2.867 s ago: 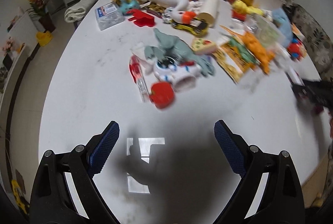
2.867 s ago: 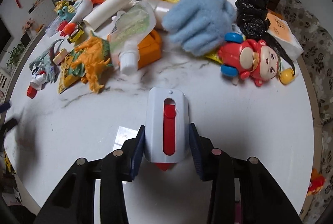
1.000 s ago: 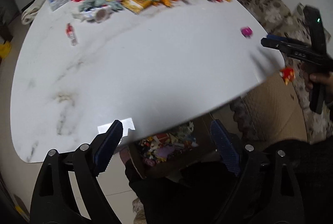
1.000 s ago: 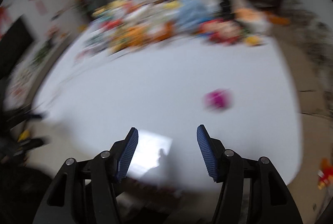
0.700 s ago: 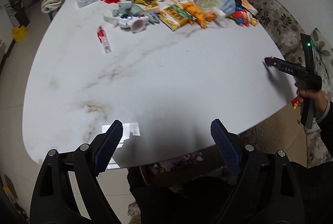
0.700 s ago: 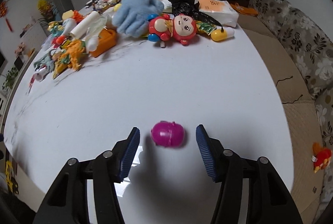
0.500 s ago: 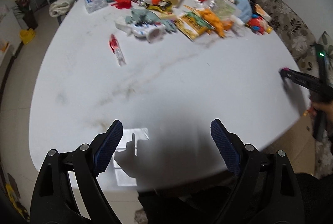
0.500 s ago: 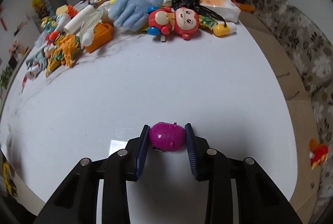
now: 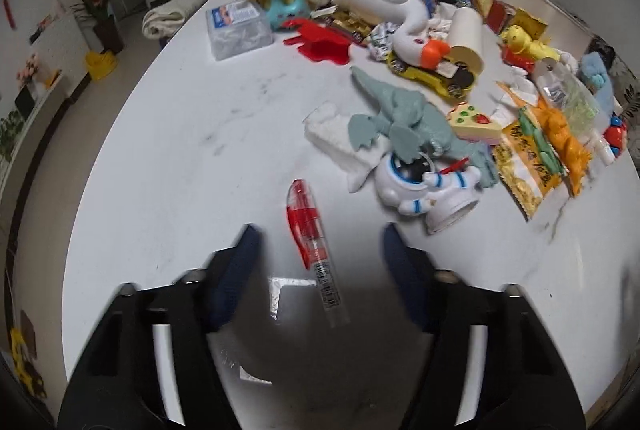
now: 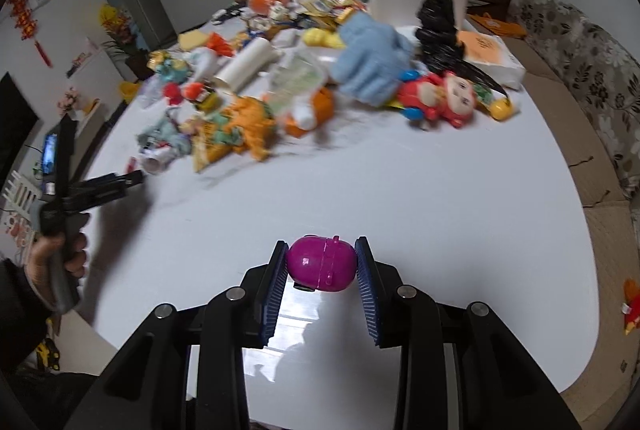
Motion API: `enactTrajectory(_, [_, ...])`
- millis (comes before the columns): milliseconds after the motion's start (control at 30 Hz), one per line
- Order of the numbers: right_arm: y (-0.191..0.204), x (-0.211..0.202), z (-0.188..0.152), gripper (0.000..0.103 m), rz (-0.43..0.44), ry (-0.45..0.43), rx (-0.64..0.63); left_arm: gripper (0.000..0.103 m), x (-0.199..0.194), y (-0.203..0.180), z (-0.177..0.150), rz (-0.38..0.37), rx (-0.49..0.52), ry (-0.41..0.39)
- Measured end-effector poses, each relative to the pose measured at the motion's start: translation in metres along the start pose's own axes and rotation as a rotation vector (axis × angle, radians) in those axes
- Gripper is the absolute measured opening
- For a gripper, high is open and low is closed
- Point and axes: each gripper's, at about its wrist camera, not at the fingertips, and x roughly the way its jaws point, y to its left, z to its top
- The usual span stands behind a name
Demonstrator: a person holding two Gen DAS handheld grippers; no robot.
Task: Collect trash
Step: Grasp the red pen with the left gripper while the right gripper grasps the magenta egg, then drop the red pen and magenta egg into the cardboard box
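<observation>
Your left gripper (image 9: 316, 242) is angling down over the white table (image 9: 180, 150), its jaws closing. The red-and-clear tube (image 9: 310, 250) is lying between them on the tabletop, and the pads are not touching it. Just right of it, a white astronaut toy (image 9: 428, 190) is lying under a grey-green dinosaur (image 9: 400, 118), with the main toy clutter (image 9: 400, 10) spreading behind.

Your right gripper (image 10: 322, 264) is gripping the magenta capsule (image 10: 322, 264), both pads pressing on its sides, above bare tabletop near the table's near edge. Your left hand (image 10: 60, 254) is showing at the far left of that view.
</observation>
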Motion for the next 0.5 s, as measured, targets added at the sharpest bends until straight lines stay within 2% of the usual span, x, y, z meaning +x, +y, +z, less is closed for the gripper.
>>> enactTrajectory(33, [0.004, 0.0, 0.001, 0.034, 0.009, -0.001, -0.012, 0.018, -0.002, -0.001, -0.002, -0.008, 0.012, -0.002])
enactTrajectory(67, [0.009, 0.0, 0.003, 0.034, 0.017, 0.001, -0.029, 0.015, -0.003, 0.0, -0.003, -0.015, 0.007, 0.003])
enactTrajectory(300, [0.022, 0.008, 0.005, 0.034, 0.057, 0.006, -0.076, 0.015, -0.032, -0.003, -0.027, -0.049, -0.022, -0.002])
enactTrajectory(400, [0.029, 0.001, 0.002, 0.034, 0.095, -0.002, -0.103, 0.015, -0.065, -0.01, -0.041, -0.09, -0.016, -0.017])
enactTrajectory(500, [0.034, -0.017, -0.008, 0.034, 0.168, 0.011, -0.141, 0.015, -0.112, -0.029, -0.061, -0.151, 0.053, -0.037])
